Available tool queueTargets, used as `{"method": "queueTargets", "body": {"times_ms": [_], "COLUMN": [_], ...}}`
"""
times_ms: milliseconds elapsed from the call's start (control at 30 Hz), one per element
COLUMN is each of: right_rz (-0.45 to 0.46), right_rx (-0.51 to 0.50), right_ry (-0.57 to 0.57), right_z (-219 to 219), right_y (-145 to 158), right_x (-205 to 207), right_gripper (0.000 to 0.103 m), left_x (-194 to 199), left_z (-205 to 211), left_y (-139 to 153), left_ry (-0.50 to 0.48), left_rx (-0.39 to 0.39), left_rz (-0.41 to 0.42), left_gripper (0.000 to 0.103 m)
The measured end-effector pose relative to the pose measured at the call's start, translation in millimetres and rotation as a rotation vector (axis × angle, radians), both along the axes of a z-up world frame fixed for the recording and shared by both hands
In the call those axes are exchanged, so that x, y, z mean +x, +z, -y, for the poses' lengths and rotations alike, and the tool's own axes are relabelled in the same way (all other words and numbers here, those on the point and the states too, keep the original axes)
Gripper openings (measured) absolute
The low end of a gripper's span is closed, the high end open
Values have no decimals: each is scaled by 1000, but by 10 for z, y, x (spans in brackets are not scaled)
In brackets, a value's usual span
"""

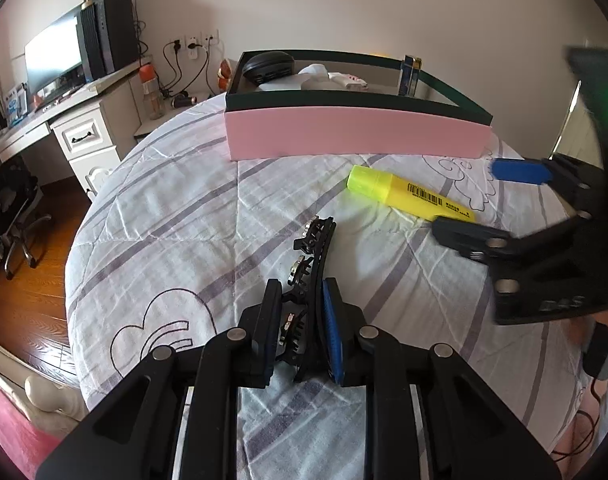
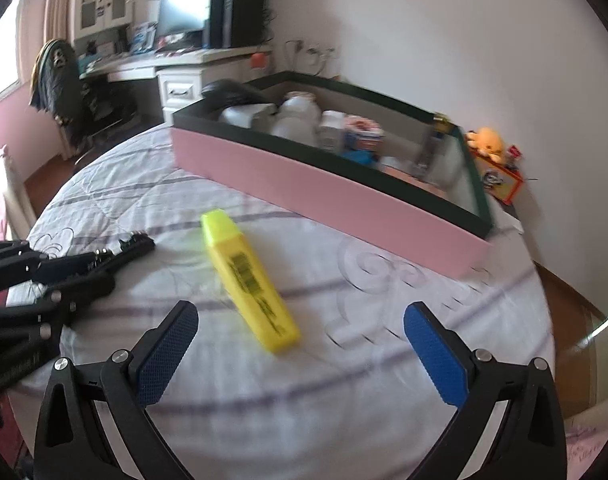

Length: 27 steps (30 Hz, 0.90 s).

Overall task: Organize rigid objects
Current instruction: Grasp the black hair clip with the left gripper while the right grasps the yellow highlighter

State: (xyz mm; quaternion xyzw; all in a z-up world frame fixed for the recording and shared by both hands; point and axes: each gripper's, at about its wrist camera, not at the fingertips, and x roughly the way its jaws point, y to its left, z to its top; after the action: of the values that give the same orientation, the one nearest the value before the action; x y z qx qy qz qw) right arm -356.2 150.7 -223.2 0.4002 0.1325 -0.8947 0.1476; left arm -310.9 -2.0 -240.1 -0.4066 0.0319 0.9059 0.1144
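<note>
Closest to my left camera, the left gripper [image 1: 301,328] has its two pads pressed in on a black hair clip [image 1: 310,264], which sticks out forward past the fingertips, its toothed end just over the striped bedspread [image 1: 151,208]. From my right camera, the right gripper [image 2: 299,356] stands spread wide with nothing between its blue pads [image 2: 434,358]; it hangs above the bedspread just short of the yellow highlighter [image 2: 249,280]. That highlighter lies flat on the cloth, cap end pointing toward the box, its barcode up. In the left view the right gripper's fingers flank the highlighter's far end, though I cannot tell whether either touches it. Beyond the highlighter sits a pink box with a dark rim [image 1: 356,132], already holding a dark rounded item, white pieces and small cartons. Off the bed, a desk [image 1: 43,120] carries a monitor [image 1: 53,56].
</note>
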Motion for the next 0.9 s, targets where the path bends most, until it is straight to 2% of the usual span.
{"method": "queueTargets", "body": {"times_ms": [133, 200, 233, 267, 300, 333, 400, 433, 467, 500, 533, 567, 633, 733, 833, 900], "right_rz": [31, 38, 44, 52, 69, 74, 85, 93, 86, 68, 60, 46, 35, 25, 28, 26], "right_rx": [3, -10, -16, -20, -34, -49, -61, -78, -79, -65, -56, -50, -60, -52, -96, -114], "right_ry": [14, 25, 38, 49, 68, 77, 86, 92, 89, 84, 76, 63, 29, -59, -118, -136], "right_z": [126, 165, 185, 200, 213, 208, 203, 193, 191, 181, 174, 150, 71, -122, -283, -335], "right_y": [-94, -107, -117, -131, -151, -150, -148, -144, -139, -131, -128, -118, -99, -72, -90, -133], "right_x": [-112, -114, -108, -104, -103, -97, -97, -95, -84, -47, -35, 3, 85, 225, 371, 418], "right_gripper": [103, 95, 87, 72, 62, 56, 50, 43, 31, 26, 26, 26, 26, 27, 27, 27], "left_x": [-15, -17, -25, -33, -35, -38, -47, -53, -53, -48, -43, -40, -46, -44, -53, -59], "left_z": [7, 11, 15, 11, 11, 4, -8, -8, -17, -37, -63, -93, -125, -90, -69, -34], "left_y": [-13, -20, -22, -25, -26, -26, -31, -32, -35, -37, -41, -43, -45, -36, -36, -22], "left_ry": [-2, -3, -3, -3, -5, -10, -21, -30, -43, -61, -75, -80, -76, -61, -50, 19], "left_rx": [7, 14, 18, 19, 19, 17, 23, 39, 50, 59, 56, 39, 28, 54, 68, 46], "left_rz": [-4, -6, -7, -8, -9, -10, -12, -8, -6, -4, -4, -7, -8, -7, -8, -29], "left_gripper": [21, 22, 23, 24, 24, 27, 33, 40, 50, 55, 60, 61, 61, 62, 61, 49]}}
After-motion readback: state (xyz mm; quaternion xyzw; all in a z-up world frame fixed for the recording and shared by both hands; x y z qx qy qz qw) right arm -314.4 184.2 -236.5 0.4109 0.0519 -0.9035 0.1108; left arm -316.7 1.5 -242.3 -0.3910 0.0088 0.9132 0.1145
